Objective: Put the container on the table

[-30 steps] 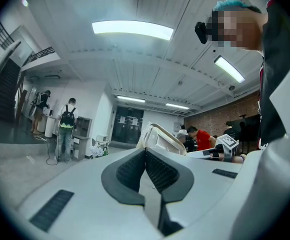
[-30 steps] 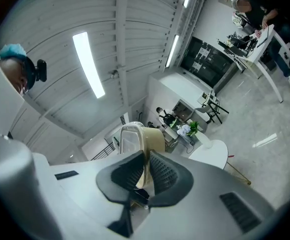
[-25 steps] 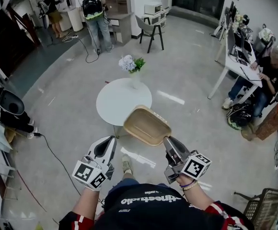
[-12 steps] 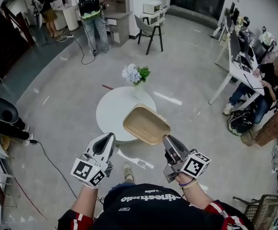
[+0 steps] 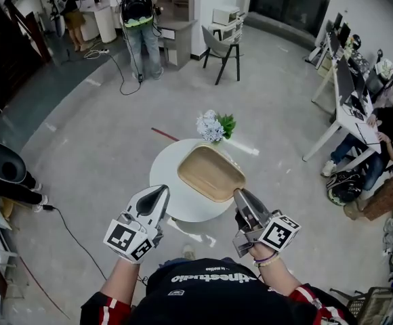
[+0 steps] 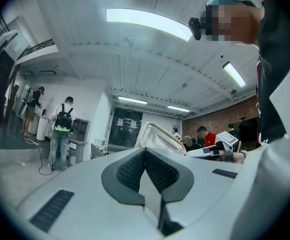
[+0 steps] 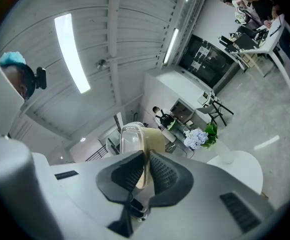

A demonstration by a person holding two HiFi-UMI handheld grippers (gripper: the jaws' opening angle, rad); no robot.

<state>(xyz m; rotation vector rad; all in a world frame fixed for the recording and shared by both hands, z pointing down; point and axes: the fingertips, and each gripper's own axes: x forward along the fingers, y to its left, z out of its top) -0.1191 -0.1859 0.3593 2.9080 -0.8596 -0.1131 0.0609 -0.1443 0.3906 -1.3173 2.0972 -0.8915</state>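
Observation:
A shallow tan container point(image 5: 211, 172) with a pale rim hangs in the air over the round white table point(image 5: 166, 181). My right gripper point(image 5: 238, 200) is shut on its near rim, and in the right gripper view the rim of the container point(image 7: 141, 145) stands edge-on between the jaws of that gripper point(image 7: 144, 170). My left gripper point(image 5: 160, 194) is shut with nothing in it, held left of the container above the table's near edge. In the left gripper view the left gripper point(image 6: 145, 156) has its pads pressed together, with the container point(image 6: 161, 138) just beyond.
A vase of white and green flowers point(image 5: 214, 126) stands at the table's far edge. A grey chair point(image 5: 220, 47) and two standing people point(image 5: 139, 12) are farther off. Seated people at a white desk point(image 5: 349, 111) are at the right. A cable point(image 5: 74, 237) lies on the floor at the left.
The table has come nearer and now lies under the container. Both grippers keep the same pose, the right one still holding the container.

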